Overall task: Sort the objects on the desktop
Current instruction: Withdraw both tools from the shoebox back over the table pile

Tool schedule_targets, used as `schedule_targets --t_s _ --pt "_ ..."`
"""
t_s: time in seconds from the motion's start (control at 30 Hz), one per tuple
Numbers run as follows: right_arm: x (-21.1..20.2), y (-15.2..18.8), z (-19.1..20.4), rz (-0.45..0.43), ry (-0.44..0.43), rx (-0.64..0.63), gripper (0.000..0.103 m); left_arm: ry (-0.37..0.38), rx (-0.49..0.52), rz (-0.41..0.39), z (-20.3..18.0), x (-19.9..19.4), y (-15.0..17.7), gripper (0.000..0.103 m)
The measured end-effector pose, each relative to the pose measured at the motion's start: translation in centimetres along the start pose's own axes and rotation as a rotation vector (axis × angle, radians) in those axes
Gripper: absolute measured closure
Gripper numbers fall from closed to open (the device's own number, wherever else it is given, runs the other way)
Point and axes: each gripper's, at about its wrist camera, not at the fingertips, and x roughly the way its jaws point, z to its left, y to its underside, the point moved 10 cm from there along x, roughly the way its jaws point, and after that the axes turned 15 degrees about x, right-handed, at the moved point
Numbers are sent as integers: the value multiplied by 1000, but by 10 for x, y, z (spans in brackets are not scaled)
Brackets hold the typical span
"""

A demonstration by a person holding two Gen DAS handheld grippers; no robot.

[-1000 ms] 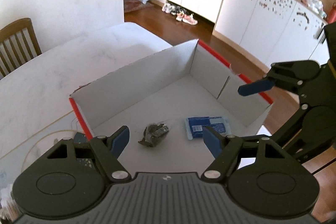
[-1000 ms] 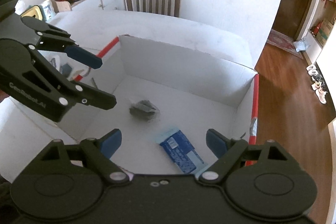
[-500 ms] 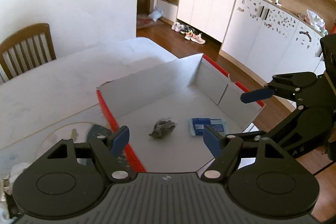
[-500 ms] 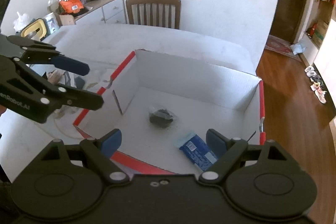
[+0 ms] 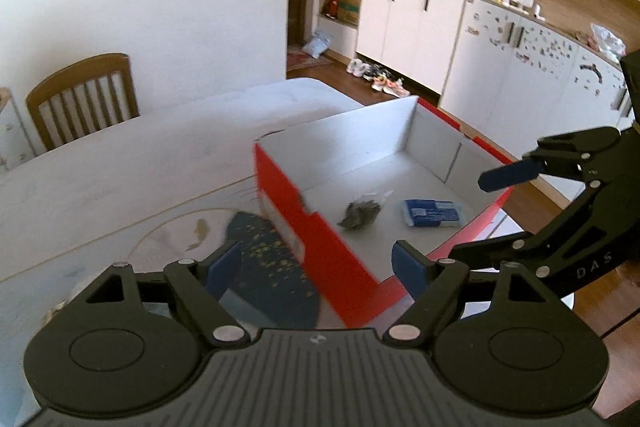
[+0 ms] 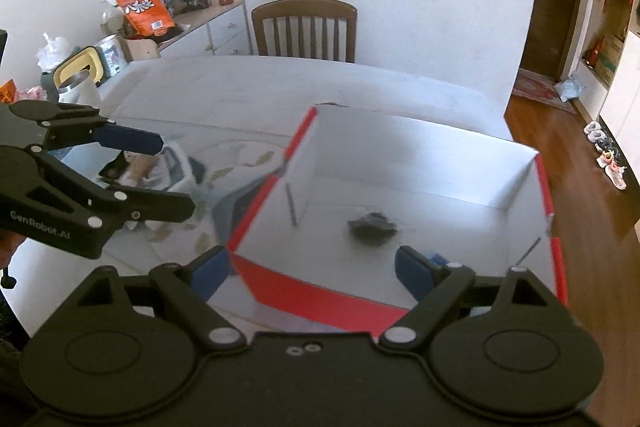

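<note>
One box holds two items, both grippers empty.

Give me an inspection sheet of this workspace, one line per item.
Surface: white table, stained near the box.
Job's things: red-and-white box holding a dark crumpled bag and a blue packet, lying apart.
Clutter: dark speckled item on the table beside the box; a heap of packets further left, blurred.
Grippers: left hand-held gripper and right hand-held gripper both open, nothing between the jaws; the left's have just been opening.
Cables: nothing seen.
Surroundings: wooden chair, white cabinets, shoes on the wood floor.
</note>
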Motion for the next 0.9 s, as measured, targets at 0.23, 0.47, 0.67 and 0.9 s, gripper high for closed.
schedule_targets --t_s 0.23,0.47,0.67,0.9 --pt "8 3 36 -9 -1 10 13 -9 -27 3 26 -21 30 14" --pt "25 7 71 0 -5 8 13 -35 -61 13 60 -35 63 1" --pt "39 11 101 3 -10 15 13 -58 -79 31 89 -42 89 0" --pt "58 17 127 19 -3 19 13 -76 -103 71 119 -50 123 0"
